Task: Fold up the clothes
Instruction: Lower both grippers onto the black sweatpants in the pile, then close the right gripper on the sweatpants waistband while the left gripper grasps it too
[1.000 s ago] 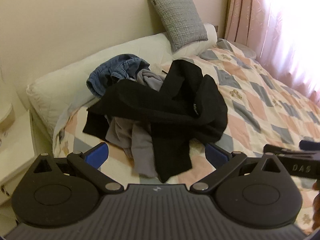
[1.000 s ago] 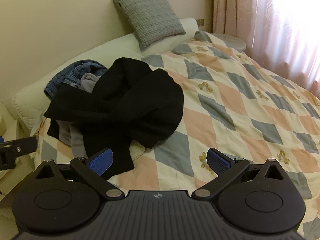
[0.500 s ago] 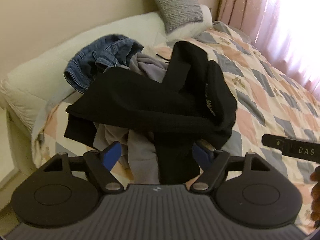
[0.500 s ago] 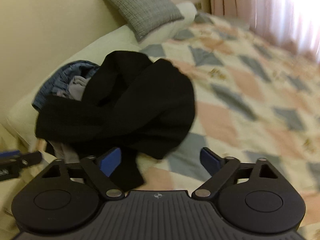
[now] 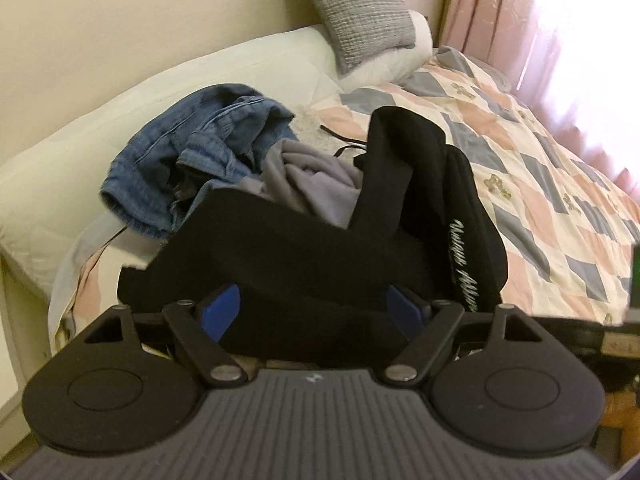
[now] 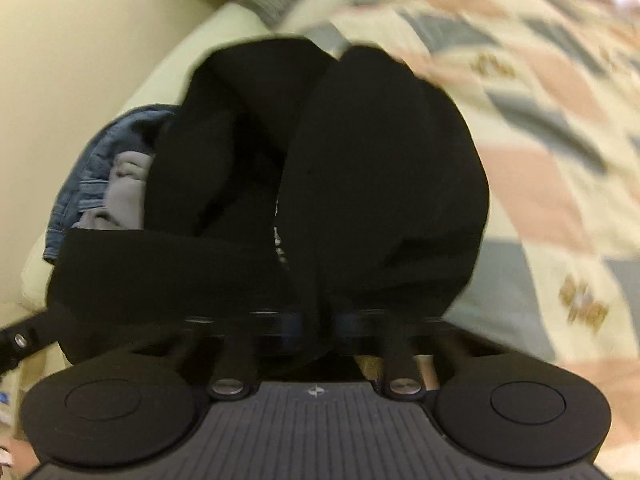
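Note:
A pile of clothes lies on the bed. On top is a black garment with white script lettering; it also fills the right wrist view. Under it are a grey garment and blue jeans. My left gripper is open, its blue pads on either side of the black garment's near edge. My right gripper has its jaws drawn close together on a fold of the black garment.
The bed has a checked quilt stretching to the right, white pillows by the wall and a grey cushion behind. Pink curtains hang at the far right. The right wrist view is motion-blurred.
Both grippers have moved forward into the pile. The left now straddles the black garment's edge. The right has closed from wide open onto the black garment.

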Demonstrator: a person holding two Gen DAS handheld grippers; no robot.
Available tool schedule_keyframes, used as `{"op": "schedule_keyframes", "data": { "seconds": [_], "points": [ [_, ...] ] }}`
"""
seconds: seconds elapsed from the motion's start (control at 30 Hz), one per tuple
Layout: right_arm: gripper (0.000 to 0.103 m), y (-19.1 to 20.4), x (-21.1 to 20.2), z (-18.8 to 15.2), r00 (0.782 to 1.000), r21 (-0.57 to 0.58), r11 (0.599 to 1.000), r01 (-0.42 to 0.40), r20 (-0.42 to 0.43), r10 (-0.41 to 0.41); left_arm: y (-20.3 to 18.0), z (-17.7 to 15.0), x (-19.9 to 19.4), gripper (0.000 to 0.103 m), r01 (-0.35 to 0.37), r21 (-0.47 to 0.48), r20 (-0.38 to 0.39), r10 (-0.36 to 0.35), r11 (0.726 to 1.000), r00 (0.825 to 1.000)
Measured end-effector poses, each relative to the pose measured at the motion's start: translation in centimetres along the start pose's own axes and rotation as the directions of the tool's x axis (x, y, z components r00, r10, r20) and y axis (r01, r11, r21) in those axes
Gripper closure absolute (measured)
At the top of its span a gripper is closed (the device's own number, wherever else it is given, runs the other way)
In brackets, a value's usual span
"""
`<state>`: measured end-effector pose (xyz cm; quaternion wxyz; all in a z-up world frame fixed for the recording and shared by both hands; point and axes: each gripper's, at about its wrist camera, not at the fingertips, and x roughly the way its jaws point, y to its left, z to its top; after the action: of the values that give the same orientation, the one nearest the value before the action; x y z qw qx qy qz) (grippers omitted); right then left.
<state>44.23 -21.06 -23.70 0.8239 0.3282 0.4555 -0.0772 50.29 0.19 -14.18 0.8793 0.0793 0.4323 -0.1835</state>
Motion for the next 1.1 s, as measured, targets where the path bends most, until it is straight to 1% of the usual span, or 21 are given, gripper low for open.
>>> {"op": "schedule_keyframes", "data": {
  "seconds": [0.03,0.1,0.17,0.27,0.33,0.43,0.47,0.5,0.53,0.57,0.6,0.67,0.73,0.8,0.83,0.87,0.9,0.93,0.97,1.03,1.1],
  "points": [
    [0.101,-1.1,-0.4,-0.4,1.000,0.024,1.000,-0.004,0.008,0.004,-0.3,0.1,0.2,0.028,0.010,0.012,-0.001,-0.010,1.000,1.000],
    [0.102,-3.7,-1.8,-1.3,0.999,0.054,0.998,0.028,0.017,-0.029,-0.9,0.3,0.8,0.037,0.030,0.036,-0.004,-0.029,0.999,1.000],
    [0.102,-6.3,-3.3,-2.5,0.997,0.093,0.993,0.067,0.020,-0.069,-1.8,0.5,1.3,0.042,0.047,0.055,-0.009,-0.046,0.997,0.999],
    [0.103,-9.7,-5.2,-4.8,0.993,0.144,0.983,0.117,-0.014,-0.116,-3.2,0.9,1.9,0.042,0.072,0.082,-0.015,-0.071,0.994,0.997],
    [0.103,-11.2,-6.1,-6.7,0.989,0.167,0.975,0.149,-0.046,-0.143,-4.4,1.2,2.2,0.042,0.085,0.106,-0.013,-0.084,0.991,0.996],
    [0.103,-13.2,-6.3,-9.6,0.972,0.194,0.955,0.226,-0.108,-0.209,-6.3,1.7,3.5,0.042,0.084,0.162,-0.015,-0.083,0.983,0.996],
    [0.102,-14.1,-6.1,-10.3,0.968,0.216,0.948,0.235,-0.140,-0.208,-6.9,1.9,4.1,0.042,0.080,0.182,-0.016,-0.078,0.980,0.997],
    [0.102,-14.8,-6.1,-10.4,0.969,0.235,0.945,0.228,-0.149,-0.197,-7.5,2.1,4.9,0.042,0.075,0.206,-0.018,-0.072,0.976,0.997],
    [0.098,-15.4,-6.1,-10.5,0.971,0.252,0.943,0.219,-0.155,-0.184,-8.0,2.4,5.8,0.042,0.070,0.232,-0.018,-0.068,0.970,0.998],
    [0.089,-15.5,-6.2,-10.2,0.971,0.246,0.943,0.222,-0.148,-0.190,-8.5,2.7,6.6,0.042,0.062,0.256,-0.015,-0.060,0.965,0.998],
    [0.084,-15.7,-6.3,-9.8,0.970,0.236,0.945,0.228,-0.139,-0.199,-9.0,3.0,7.4,0.044,0.052,0.277,-0.014,-0.051,0.959,0.999],
    [0.053,-15.9,-6.7,-8.9,0.972,0.216,0.949,0.229,-0.105,-0.211,-9.7,3.4,8.2,0.045,0.065,0.300,-0.009,-0.065,0.952,0.998],
    [0.046,-16.5,-7.2,-8.0,0.978,0.228,0.951,0.210,-0.065,-0.200,-10.1,4.0,8.7,0.045,0.081,0.322,-0.001,-0.085,0.943,0.996],
    [0.046,-17.2,-7.7,-7.2,0.982,0.242,0.952,0.189,-0.027,-0.188,-10.4,4.8,9.2,0.045,0.089,0.347,0.011,-0.099,0.934,0.995],
    [0.043,-17.7,-7.4,-6.6,0.985,0.258,0.951,0.169,-0.012,-0.172,-10.6,5.2,9.4,0.045,0.093,0.360,0.017,-0.106,0.928,0.994],
    [0.037,-18.2,-7.1,-6.0,0.988,0.276,0.950,0.146,0.003,-0.153,-10.8,5.6,9.7,0.043,0.097,0.372,0.023,-0.113,0.923,0.993],
    [0.034,-18.5,-6.6,-5.3,0.990,0.287,0.949,0.131,0.017,-0.142,-10.9,6.2,10.0,0.041,0.096,0.381,0.029,-0.115,0.920,0.993],
    [0.030,-18.8,-6.1,-4.6,0.991,0.297,0.948,0.116,0.032,-0.132,-10.8,7.0,10.6,0.039,0.085,0.382,0.037,-0.107,0.920,0.994],
    [0.028,-19.2,-5.6,-3.9,0.991,0.298,0.948,0.107,0.041,-0.125,-10.6,7.8,11.2,0.039,0.080,0.382,0.043,-0.104,0.921,0.994],
    [0.026,-19.8,-4.5,-2.8,0.990,0.295,0.950,0.106,0.055,-0.128,-10.0,9.4,12.3,0.035,0.091,0.365,0.045,-0.115,0.926,0.992],
    [0.021,-20.4,-3.4,-1.6,0.989,0.291,0.951,0.106,0.068,-0.131,-9.4,10.8,13.7,0.031,0.094,0.343,0.039,-0.115,0.935,0.993]
  ]
}}
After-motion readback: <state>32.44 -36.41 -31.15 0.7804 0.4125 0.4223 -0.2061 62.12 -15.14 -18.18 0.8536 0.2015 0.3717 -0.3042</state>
